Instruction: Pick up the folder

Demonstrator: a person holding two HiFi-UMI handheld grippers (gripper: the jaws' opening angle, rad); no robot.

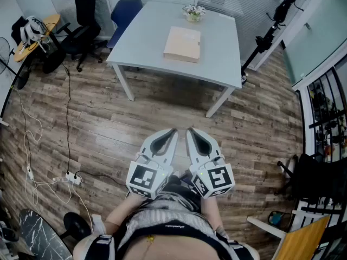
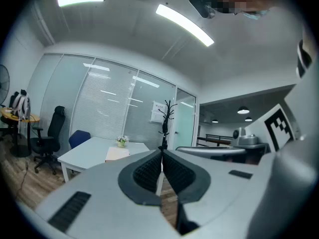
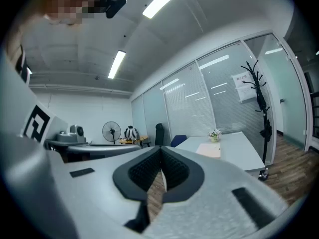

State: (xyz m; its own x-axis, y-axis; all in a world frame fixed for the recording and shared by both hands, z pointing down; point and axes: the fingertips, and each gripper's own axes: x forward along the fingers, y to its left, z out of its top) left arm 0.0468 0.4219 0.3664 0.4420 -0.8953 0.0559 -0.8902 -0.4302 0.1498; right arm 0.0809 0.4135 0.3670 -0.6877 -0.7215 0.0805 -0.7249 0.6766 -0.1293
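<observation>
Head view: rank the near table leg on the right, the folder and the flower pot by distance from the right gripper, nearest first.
1. table leg: nearest, just ahead of the right gripper, slightly right.
2. folder: lying mid-table.
3. flower pot: farthest, at the far edge.

No readable text. Paper notice (image 2: 158, 112) on the glass wall (image 2: 109, 108), ahead of the left gripper (image 2: 162, 152) and just left of the coat rack (image 2: 168, 117): print too small. Marker cubes (image 1: 146, 179): square patterns only, no letters.
</observation>
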